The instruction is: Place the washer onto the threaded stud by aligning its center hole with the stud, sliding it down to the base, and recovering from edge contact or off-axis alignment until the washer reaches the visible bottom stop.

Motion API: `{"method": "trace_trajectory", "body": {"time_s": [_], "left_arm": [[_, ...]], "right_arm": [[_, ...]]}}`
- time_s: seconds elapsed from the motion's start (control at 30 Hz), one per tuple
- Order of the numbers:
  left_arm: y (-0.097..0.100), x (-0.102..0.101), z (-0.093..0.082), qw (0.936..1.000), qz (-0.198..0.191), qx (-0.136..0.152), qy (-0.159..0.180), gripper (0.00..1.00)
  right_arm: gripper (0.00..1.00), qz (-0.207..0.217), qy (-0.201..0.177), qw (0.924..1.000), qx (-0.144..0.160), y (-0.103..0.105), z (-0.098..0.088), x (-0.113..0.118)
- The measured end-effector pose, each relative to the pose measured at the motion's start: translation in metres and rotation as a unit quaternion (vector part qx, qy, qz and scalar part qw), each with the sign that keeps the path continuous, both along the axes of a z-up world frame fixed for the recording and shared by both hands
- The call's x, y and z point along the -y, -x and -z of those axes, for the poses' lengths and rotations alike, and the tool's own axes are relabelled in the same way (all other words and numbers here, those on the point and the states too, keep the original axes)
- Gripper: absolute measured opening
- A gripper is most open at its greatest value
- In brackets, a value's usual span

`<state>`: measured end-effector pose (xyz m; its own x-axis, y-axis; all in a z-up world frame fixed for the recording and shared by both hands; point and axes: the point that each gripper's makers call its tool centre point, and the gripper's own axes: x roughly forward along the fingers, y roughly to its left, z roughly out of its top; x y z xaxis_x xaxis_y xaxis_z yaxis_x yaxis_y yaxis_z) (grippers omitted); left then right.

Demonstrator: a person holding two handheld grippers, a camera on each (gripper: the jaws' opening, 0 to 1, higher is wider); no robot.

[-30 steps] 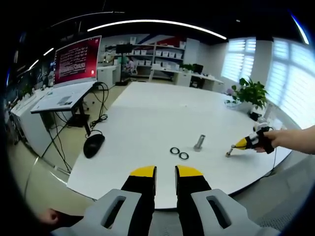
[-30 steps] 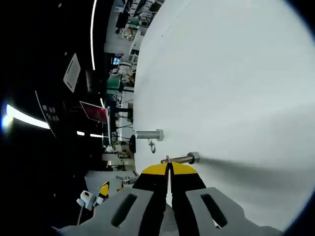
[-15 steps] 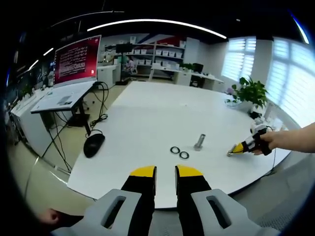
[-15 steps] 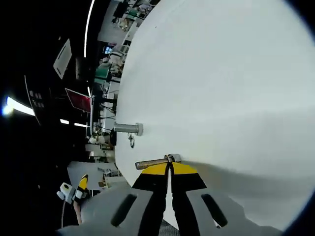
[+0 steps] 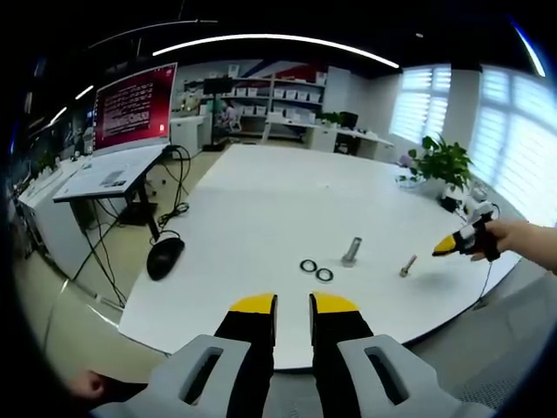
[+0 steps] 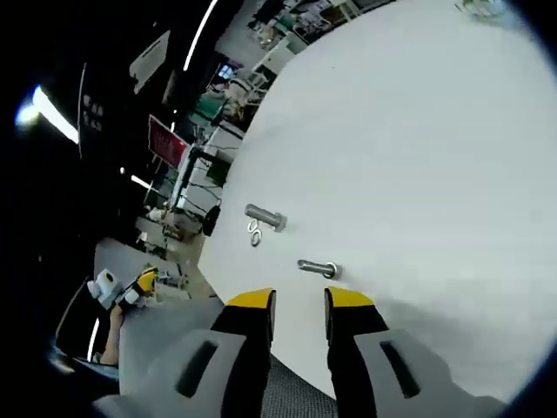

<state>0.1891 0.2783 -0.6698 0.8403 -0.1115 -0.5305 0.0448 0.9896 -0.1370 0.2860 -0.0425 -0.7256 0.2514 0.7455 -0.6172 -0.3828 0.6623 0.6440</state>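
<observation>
Two dark washers [image 5: 317,271] lie side by side on the white table [image 5: 261,209]. Just right of them a threaded stud [image 5: 352,252] stands upright. A second, loose bolt [image 5: 406,266] lies on the table further right. My right gripper [image 5: 459,243], held in a hand, hovers to the right of that bolt. In the right gripper view the right gripper [image 6: 300,301] is open and empty, with the loose bolt [image 6: 317,267] just ahead, then the stud [image 6: 265,217] and washers [image 6: 254,232]. My left gripper [image 5: 293,304] is open, short of the table's near edge.
A black mouse [image 5: 165,257] sits by the table's left edge. A potted plant [image 5: 444,164] stands at the far right. A side desk with a red screen [image 5: 137,104] and hanging cables is to the left. The left gripper [image 6: 139,283] appears past the table edge.
The right gripper has opened and let go of the loose bolt, which now lies on the table. It has drawn back to the right, away from the bolt. The left gripper has not moved.
</observation>
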Motion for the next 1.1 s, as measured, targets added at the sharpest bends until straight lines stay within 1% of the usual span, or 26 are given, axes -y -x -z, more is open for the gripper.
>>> {"method": "trace_trajectory", "body": {"time_s": [0.03, 0.1, 0.13, 0.17, 0.2, 0.23, 0.27, 0.3, 0.33, 0.37, 0.43, 0.5, 0.53, 0.57, 0.6, 0.63, 0.67, 0.73, 0.77, 0.8, 0.9, 0.93, 0.97, 1.0, 1.07, 1.1], "left_arm": [[0.0, 0.001, -0.001, 1.0, 0.001, 0.002, 0.002, 0.12], [0.0, 0.001, -0.002, 1.0, 0.001, 0.006, 0.005, 0.12], [0.0, 0.001, -0.002, 1.0, 0.001, 0.006, 0.005, 0.12], [0.0, 0.001, -0.002, 1.0, 0.001, 0.006, 0.005, 0.12], [0.0, 0.001, -0.002, 1.0, 0.001, 0.006, 0.005, 0.12], [0.0, 0.002, -0.002, 1.0, 0.002, 0.007, 0.006, 0.12], [0.001, 0.003, -0.003, 0.9999, 0.005, 0.007, 0.008, 0.12], [0.001, 0.004, -0.003, 0.9999, 0.006, 0.008, 0.01, 0.12], [0.002, 0.005, -0.004, 0.9998, 0.006, 0.011, 0.014, 0.12], [0.002, 0.006, -0.005, 0.9998, 0.006, 0.011, 0.016, 0.12], [0.002, 0.007, -0.005, 0.9998, 0.01, 0.011, 0.016, 0.12], [0.003, 0.008, -0.004, 0.9998, 0.012, 0.009, 0.015, 0.12], [0.003, 0.008, -0.003, 0.9998, 0.014, 0.008, 0.014, 0.12], [0.003, 0.008, -0.003, 0.9998, 0.014, 0.008, 0.013, 0.12], [0.004, 0.008, -0.003, 0.9998, 0.013, 0.008, 0.012, 0.12], [0.004, 0.008, -0.003, 0.9998, 0.01, 0.008, 0.015, 0.13], [0.004, 0.008, -0.003, 0.9998, 0.009, 0.008, 0.017, 0.13], [0.004, 0.006, -0.003, 0.9998, 0.005, 0.008, 0.019, 0.13], [0.004, 0.006, -0.003, 0.9998, 0.004, 0.007, 0.019, 0.13], [0.004, 0.006, -0.003, 0.9998, 0.005, 0.005, 0.018, 0.13], [0.006, 0.007, 0.0, 0.9999, 0.008, -0.003, 0.013, 0.13], [0.006, 0.007, 0.0, 0.9999, 0.009, -0.003, 0.011, 0.13], [0.006, 0.007, 0.0, 0.9999, 0.01, -0.004, 0.009, 0.13], [0.006, 0.007, 0.0, 0.9999, 0.01, -0.005, 0.01, 0.13], [0.007, 0.007, 0.001, 0.9999, 0.008, -0.008, 0.011, 0.13], [0.007, 0.007, 0.001, 0.9999, 0.007, -0.009, 0.011, 0.13]], "right_arm": [[0.26, -0.016, 0.008, 0.9992, 0.034, 0.004, -0.016, 0.0], [0.26, -0.041, 0.025, 0.995, 0.087, 0.013, -0.04, 0.0], [0.28, -0.051, 0.034, 0.9919, 0.112, 0.017, -0.05, 0.001], [0.3, -0.052, 0.047, 0.9865, 0.148, 0.019, -0.063, 0.002], [0.33, -0.055, 0.057, 0.9824, 0.169, 0.023, -0.072, 0.003], [0.33, -0.075, 0.075, 0.973, 0.205, 0.03, -0.083, 0.004], [0.32, -0.093, 0.09, 0.9652, 0.227, 0.037, -0.09, 0.004], [0.31, -0.119, 0.126, 0.9471, 0.27, 0.043, -0.098, 0.007], [0.31, -0.127, 0.147, 0.9356, 0.295, 0.047, -0.103, 0.007], [0.31, -0.14, 0.172, 0.9263, 0.305, 0.051, -0.103, 0.012], [0.31, -0.156, 0.208, 0.9148, 0.309, 0.066, -0.102, 0.016], [0.3, -0.167, 0.211, 0.9085, 0.32, 0.078, -0.102, 0.014], [0.3, -0.172, 0.209, 0.9073, 0.322, 0.09, -0.101, 0.01], [0.31, -0.167, 0.204, 0.9094, 0.322, 0.098, -0.1, 0.007], [0.32, -0.168, 0.185, 0.9144, 0.319, 0.111, -0.099, -0.002], [0.32, -0.166, 0.179, 0.9158, 0.319, 0.118, -0.098, -0.006], [0.31, -0.139, 0.17, 0.9228, 0.317, 0.122, -0.097, -0.009], [0.29, -0.118, 0.156, 0.9308, 0.309, 0.129, -0.092, -0.013], [0.29, -0.108, 0.158, 0.9334, 0.303, 0.13, -0.088, -0.013], [0.29, -0.116, 0.168, 0.9318, 0.3, 0.133, -0.081, -0.013], [0.29, -0.141, 0.214, 0.9219, 0.29, 0.137, -0.065, -0.003], [0.29, -0.146, 0.218, 0.923, 0.282, 0.138, -0.058, -0.001], [0.29, -0.14, 0.214, 0.928, 0.271, 0.139, -0.052, 0.0], [0.28, -0.135, 0.214, 0.9298, 0.268, 0.138, -0.049, 0.001], [0.25, -0.123, 0.221, 0.9371, 0.24, 0.139, -0.038, 0.004], [0.23, -0.127, 0.232, 0.9364, 0.231, 0.14, -0.031, 0.004]]}}
